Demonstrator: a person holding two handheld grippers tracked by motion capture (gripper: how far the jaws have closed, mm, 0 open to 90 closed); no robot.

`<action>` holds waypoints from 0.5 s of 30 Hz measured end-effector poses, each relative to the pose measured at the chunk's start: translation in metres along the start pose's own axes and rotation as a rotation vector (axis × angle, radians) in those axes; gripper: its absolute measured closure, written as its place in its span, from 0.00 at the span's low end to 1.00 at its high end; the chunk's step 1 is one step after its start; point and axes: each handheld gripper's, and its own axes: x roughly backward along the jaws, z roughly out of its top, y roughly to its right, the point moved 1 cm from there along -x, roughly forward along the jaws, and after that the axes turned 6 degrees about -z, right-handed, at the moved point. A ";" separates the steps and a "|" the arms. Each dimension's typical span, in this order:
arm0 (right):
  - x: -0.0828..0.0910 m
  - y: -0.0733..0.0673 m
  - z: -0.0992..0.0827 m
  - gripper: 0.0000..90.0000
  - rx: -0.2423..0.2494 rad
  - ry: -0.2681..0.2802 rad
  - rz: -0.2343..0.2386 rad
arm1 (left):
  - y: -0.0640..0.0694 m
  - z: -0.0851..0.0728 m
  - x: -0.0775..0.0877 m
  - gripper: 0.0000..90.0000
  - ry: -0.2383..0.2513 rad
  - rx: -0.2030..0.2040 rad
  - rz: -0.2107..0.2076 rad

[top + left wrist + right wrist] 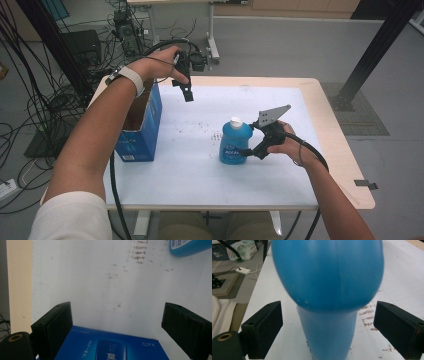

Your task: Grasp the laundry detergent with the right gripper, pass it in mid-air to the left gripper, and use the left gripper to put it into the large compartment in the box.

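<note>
High view: translucent blue plastic bottle with white cap [235,142] upright mid-table on white sheet [200,175], right gripper [250,151] spread around its side, not yet pinching; left gripper [187,94] spread, empty, above open blue cardboard box [145,125]; lifting and boxing apparently remain.

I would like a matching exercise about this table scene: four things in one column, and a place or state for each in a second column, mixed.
Things:
1. blue bottle
2. blue box
3. left gripper
4. right gripper

Places or states:
A. held in the air above the table's far side, jaws open with nothing between them
B. stands open-topped at the table's left edge
C. stands upright, white cap on
D. level at the bottle's side, jaws open, pads apart from it

Pairs: 1-C, 2-B, 3-A, 4-D
</note>
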 end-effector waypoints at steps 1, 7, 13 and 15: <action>-0.001 0.000 -0.001 0.10 0.000 0.002 -0.002 | 0.000 0.000 0.000 0.11 0.000 0.001 0.000; -0.004 0.000 -0.001 0.10 0.003 0.010 -0.003 | 0.000 -0.001 0.000 0.11 0.000 0.004 0.001; -0.006 -0.001 -0.001 0.11 0.003 0.014 0.000 | 0.000 -0.002 -0.001 0.11 0.000 0.004 0.000; -0.007 -0.001 -0.002 0.11 0.001 0.015 0.001 | 0.000 -0.002 -0.001 0.11 -0.001 0.004 -0.001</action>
